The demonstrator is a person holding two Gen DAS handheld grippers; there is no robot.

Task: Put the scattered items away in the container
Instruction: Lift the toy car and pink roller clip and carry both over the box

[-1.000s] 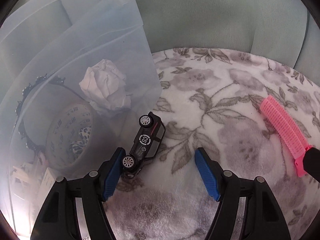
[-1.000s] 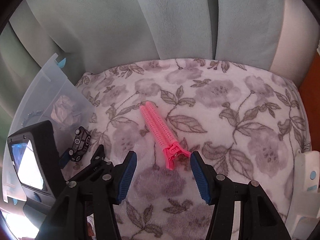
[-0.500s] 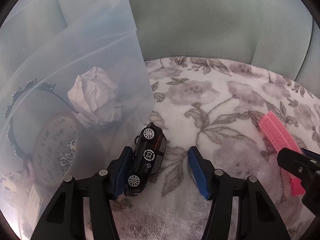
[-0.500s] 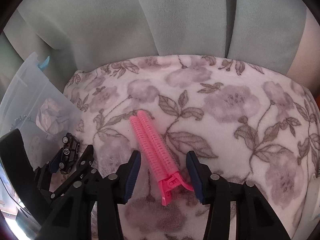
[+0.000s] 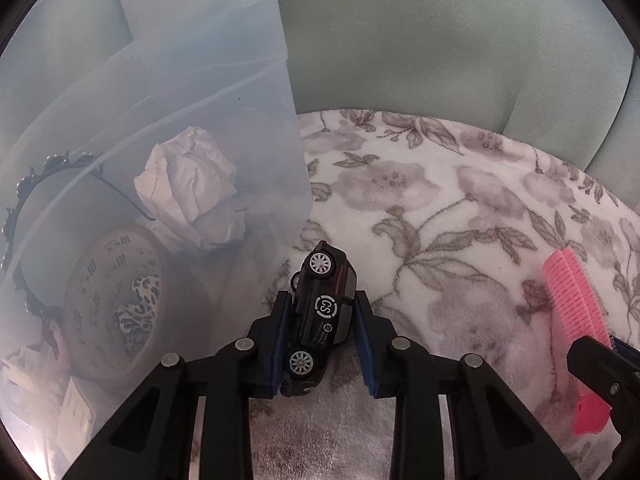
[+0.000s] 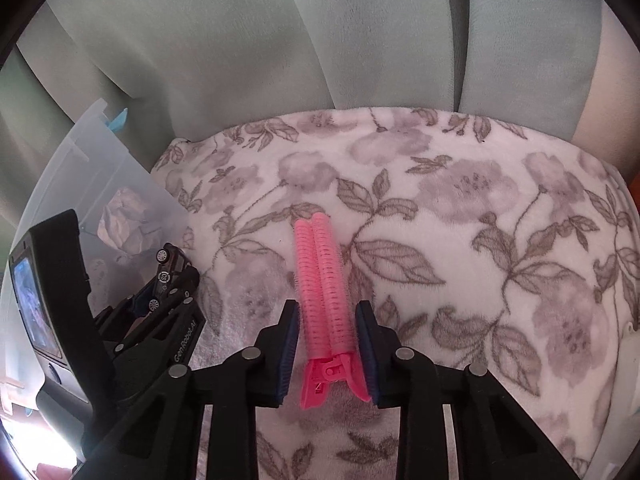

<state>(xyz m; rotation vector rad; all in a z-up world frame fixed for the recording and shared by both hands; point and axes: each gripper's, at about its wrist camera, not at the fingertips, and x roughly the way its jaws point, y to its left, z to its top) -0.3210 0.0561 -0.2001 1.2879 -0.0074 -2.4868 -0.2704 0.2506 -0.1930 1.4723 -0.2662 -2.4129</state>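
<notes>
My left gripper (image 5: 322,340) is shut on a black toy car (image 5: 322,312) that lies on its side on the floral blanket, right beside the wall of the clear plastic container (image 5: 248,128). The car also shows in the right wrist view (image 6: 166,276). My right gripper (image 6: 328,344) has closed around a pink hair roller clip (image 6: 324,292) lying on the blanket; both pads touch its sides. The clip also shows at the right edge of the left wrist view (image 5: 574,304).
Inside the container lie a crumpled paper ball (image 5: 192,188), a tape roll (image 5: 116,300) and a black beaded headband (image 5: 24,188). The floral blanket (image 6: 480,220) covers a seat with green cushions (image 6: 280,40) behind.
Both grippers moved forward and closed: the left one onto the toy car, the right one onto the pink clip.
</notes>
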